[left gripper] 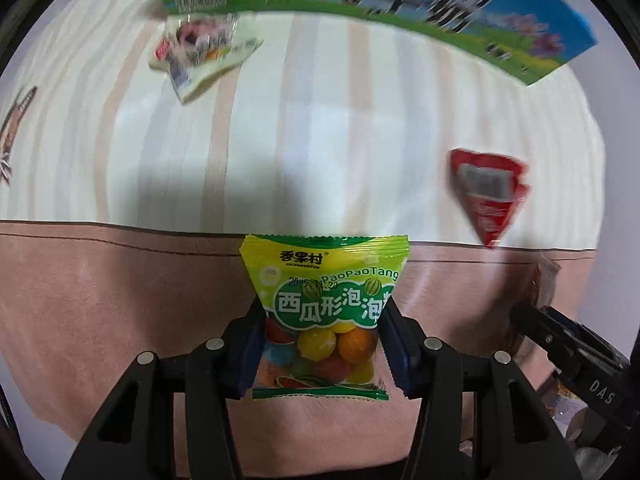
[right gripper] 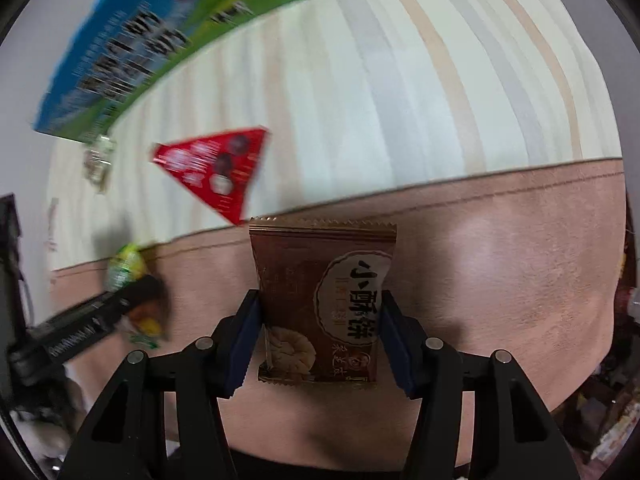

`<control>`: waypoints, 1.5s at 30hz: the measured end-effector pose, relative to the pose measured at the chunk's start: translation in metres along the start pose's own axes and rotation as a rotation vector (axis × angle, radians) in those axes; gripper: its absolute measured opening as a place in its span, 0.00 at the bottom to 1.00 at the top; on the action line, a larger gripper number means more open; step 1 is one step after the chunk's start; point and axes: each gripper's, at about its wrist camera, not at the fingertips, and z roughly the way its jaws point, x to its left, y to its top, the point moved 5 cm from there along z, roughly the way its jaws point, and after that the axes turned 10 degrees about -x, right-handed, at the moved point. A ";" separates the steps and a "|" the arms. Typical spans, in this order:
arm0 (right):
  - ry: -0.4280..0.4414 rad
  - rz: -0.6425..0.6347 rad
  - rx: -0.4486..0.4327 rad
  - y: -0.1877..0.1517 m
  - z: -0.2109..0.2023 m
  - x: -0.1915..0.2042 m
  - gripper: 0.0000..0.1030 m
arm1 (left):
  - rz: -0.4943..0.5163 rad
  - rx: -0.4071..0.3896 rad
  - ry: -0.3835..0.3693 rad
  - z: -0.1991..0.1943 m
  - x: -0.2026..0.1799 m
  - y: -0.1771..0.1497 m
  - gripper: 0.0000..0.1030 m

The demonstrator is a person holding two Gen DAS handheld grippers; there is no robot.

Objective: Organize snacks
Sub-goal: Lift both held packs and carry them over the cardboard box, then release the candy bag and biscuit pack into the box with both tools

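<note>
My left gripper (left gripper: 323, 344) is shut on a green and yellow packet of bubble gum balls (left gripper: 325, 312), held upright above the pink cloth (left gripper: 100, 312). My right gripper (right gripper: 318, 340) is shut on a brown packet of small pastry biscuits (right gripper: 320, 304), also upright over the pink cloth (right gripper: 500, 288). Each gripper shows in the other's view: the right gripper (left gripper: 536, 300) at the right edge with the brown packet, the left gripper (right gripper: 132, 300) at the left with the green packet (right gripper: 126, 266). A red triangular packet (left gripper: 488, 196) (right gripper: 218, 172) lies on the striped cloth.
A large blue and green box (left gripper: 400, 4) (right gripper: 152, 44) lies at the far side of the striped cloth (left gripper: 320, 120). A pale crumpled packet (left gripper: 200, 52) lies below its left end. Cluttered items (right gripper: 616, 420) sit past the cloth's right edge.
</note>
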 end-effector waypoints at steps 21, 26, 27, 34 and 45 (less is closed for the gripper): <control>0.137 -0.157 -0.167 0.274 -0.044 0.149 0.58 | 0.045 -0.204 -0.047 -0.107 0.038 0.259 0.48; 0.088 -0.198 -0.104 0.307 0.009 0.178 0.58 | -0.012 -0.088 -0.016 -0.052 0.072 0.303 0.48; 0.081 -0.203 -0.093 0.310 0.017 0.181 0.58 | -0.020 -0.073 -0.018 -0.044 0.076 0.306 0.48; 0.056 -0.200 0.046 0.324 0.083 0.192 0.60 | -0.043 0.070 -0.003 0.001 0.100 0.317 0.49; -0.012 -0.218 0.034 0.331 0.088 0.176 0.93 | -0.033 0.024 0.038 -0.006 0.123 0.313 0.84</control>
